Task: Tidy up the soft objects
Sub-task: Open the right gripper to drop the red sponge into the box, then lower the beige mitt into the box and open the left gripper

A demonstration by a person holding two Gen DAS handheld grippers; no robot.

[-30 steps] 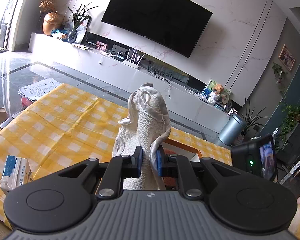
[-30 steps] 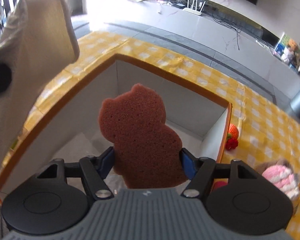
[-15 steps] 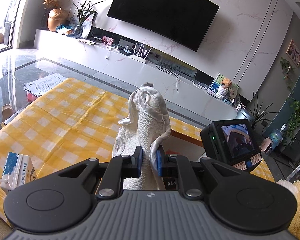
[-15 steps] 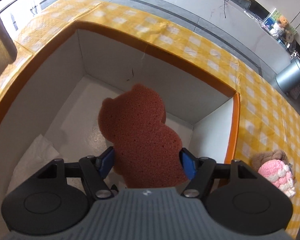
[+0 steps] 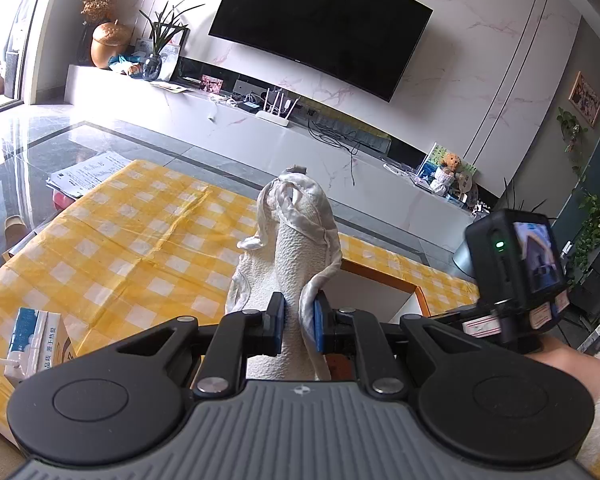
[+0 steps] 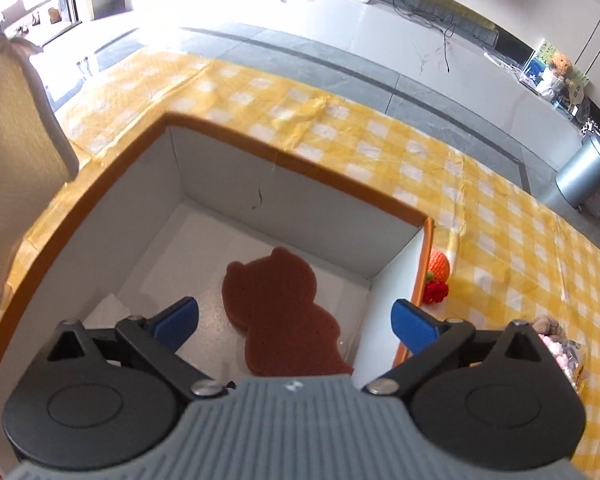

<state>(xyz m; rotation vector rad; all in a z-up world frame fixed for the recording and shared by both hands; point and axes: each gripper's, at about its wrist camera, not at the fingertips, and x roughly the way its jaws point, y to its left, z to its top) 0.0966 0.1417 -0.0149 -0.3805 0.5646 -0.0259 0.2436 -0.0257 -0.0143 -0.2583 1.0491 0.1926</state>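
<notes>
Sponge (image 6: 284, 312), brown and bear-shaped, is seen lying flat on the white floor of the box (image 6: 296, 208), toward its right wall, below the right gripper (image 6: 294, 318), whose blue pads are spread wide apart with nothing between them. White floor is left bare to the sponge's left and behind it. The box's orange rim is ringed by a yellow checked cloth (image 6: 380, 136). Just outside the right wall an orange and red toy (image 6: 436, 276) is set, and a pink plush (image 6: 556, 344) lies nearer the cloth's right edge.

A white towel (image 5: 296, 248) is clamped upright between the pads of the left gripper (image 5: 299, 322), held above the cloth and just left of the box corner. On the cloth's near left edge stands a blue and white carton (image 5: 36, 340) printed with Chinese characters too small to be made out. Papers (image 5: 88, 172) with unreadable print lie past the far left edge.
</notes>
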